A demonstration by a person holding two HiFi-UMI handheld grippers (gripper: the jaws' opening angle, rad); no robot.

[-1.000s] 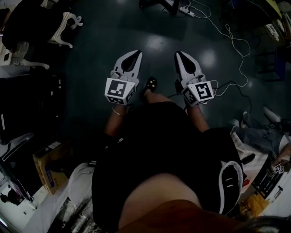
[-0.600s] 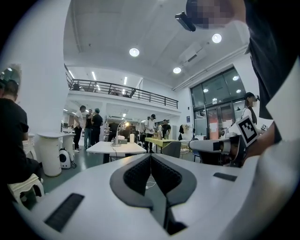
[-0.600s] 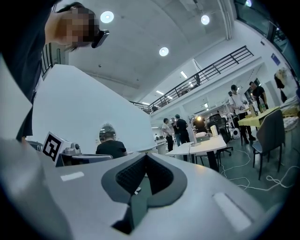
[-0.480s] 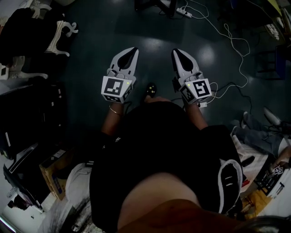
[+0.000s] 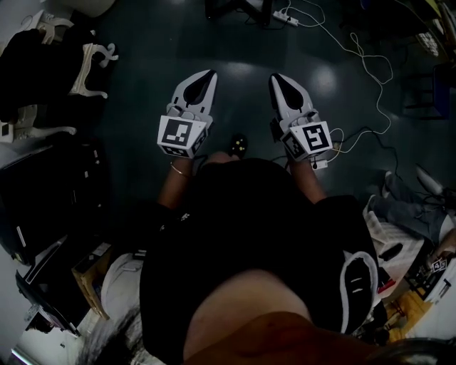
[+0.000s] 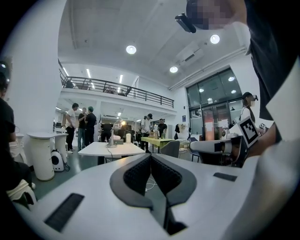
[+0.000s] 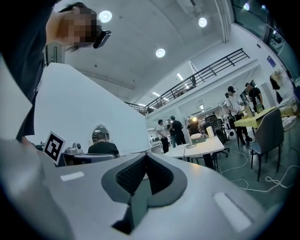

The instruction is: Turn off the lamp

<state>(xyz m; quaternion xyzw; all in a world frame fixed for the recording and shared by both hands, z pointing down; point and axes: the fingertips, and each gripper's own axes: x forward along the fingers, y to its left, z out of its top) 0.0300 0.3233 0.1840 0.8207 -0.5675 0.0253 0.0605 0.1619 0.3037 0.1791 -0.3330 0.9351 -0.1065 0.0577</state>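
The lamp (image 6: pixel 112 139) stands far off on a white table (image 6: pixel 117 150) with its head lit; it also shows in the right gripper view, lamp (image 7: pixel 190 139) on the same table (image 7: pixel 201 146). Both grippers are held out level in front of the person, side by side over the dark floor. My left gripper (image 5: pixel 206 74) is shut with nothing in it, its tip (image 6: pixel 151 156) aimed toward the table. My right gripper (image 5: pixel 276 77) is shut and empty too, its tip (image 7: pixel 146 156) well short of the lamp.
White cables (image 5: pixel 360 60) and a power strip (image 5: pixel 285 18) lie on the floor ahead right. A white chair (image 5: pixel 89 63) and dark furniture stand left, boxes by the person's feet. Several people stand beyond the table; a grey chair (image 7: pixel 271 131) and a green table (image 6: pixel 154 138) are nearby.
The person has walked forward: floor items at the left slid down the head view. Both grippers stayed shut and side by side, shifting slightly up the picture.
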